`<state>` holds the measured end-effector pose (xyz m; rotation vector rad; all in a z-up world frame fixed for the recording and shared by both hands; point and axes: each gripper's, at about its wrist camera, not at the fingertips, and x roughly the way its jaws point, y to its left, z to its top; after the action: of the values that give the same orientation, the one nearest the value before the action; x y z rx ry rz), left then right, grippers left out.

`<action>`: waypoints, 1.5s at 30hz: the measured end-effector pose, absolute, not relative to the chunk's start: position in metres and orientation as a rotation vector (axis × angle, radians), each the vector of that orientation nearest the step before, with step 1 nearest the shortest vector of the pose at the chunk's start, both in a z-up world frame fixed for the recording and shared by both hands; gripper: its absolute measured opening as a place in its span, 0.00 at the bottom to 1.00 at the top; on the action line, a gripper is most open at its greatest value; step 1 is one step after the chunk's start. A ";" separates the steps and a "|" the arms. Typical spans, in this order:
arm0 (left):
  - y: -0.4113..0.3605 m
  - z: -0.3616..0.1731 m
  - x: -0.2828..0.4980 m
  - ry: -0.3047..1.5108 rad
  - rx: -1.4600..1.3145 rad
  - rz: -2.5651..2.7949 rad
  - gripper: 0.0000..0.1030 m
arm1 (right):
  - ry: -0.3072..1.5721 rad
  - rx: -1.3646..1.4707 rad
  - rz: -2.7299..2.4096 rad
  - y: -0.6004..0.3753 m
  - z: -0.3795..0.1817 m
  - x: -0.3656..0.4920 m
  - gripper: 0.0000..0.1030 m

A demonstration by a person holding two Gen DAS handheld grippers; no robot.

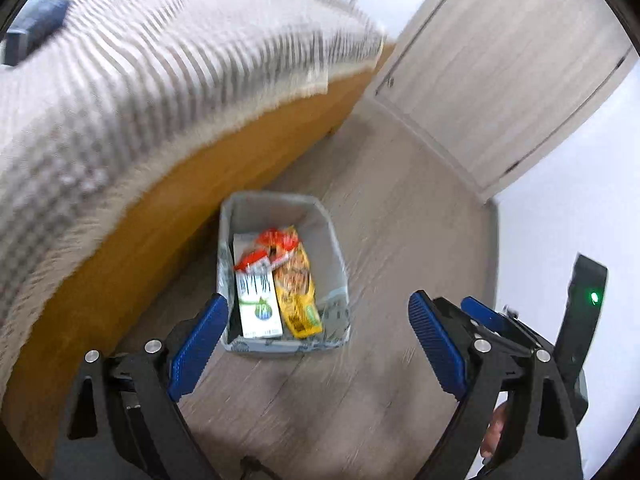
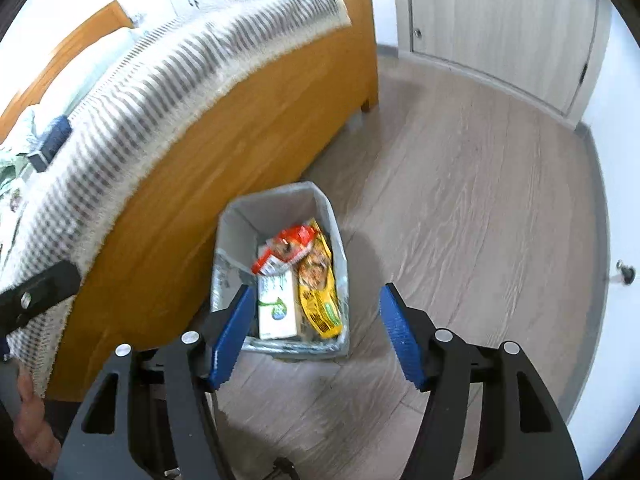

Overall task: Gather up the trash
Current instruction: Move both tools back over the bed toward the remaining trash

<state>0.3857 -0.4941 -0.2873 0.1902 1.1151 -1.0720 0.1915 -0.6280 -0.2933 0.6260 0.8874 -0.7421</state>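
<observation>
The right claw (image 2: 312, 336) hangs empty, jaws apart, above a bin (image 2: 280, 346) holding a carton (image 2: 276, 308) and wrappers (image 2: 316, 280).

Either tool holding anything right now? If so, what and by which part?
Nothing held. Left tool and right tool both stand open and empty above the bin.

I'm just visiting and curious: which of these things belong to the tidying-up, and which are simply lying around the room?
Part of the job:
- bin on the floor beside the bed
- white carton, yellow packet and red wrapper inside it
- left gripper and right gripper, both open and empty

Just there:
- bed with striped blanket
- dark blue object on the blanket
- door
</observation>
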 end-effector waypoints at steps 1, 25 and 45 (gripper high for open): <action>-0.486 -0.278 0.383 1.089 0.201 -1.056 0.86 | 0.875 0.597 -0.733 -0.622 -0.279 0.196 0.61; -0.135 -0.156 0.590 0.779 0.001 -0.256 0.89 | 0.787 -0.069 -0.197 -0.370 -0.198 0.448 0.71; -0.018 -0.170 0.649 0.880 -0.338 -0.102 0.89 | 0.920 -0.534 -0.041 -0.299 -0.247 0.666 0.64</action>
<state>0.6489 -0.0183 -0.1696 -0.3377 0.8800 -0.1021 0.6663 -0.2988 -0.2474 -0.5340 0.9203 -0.0405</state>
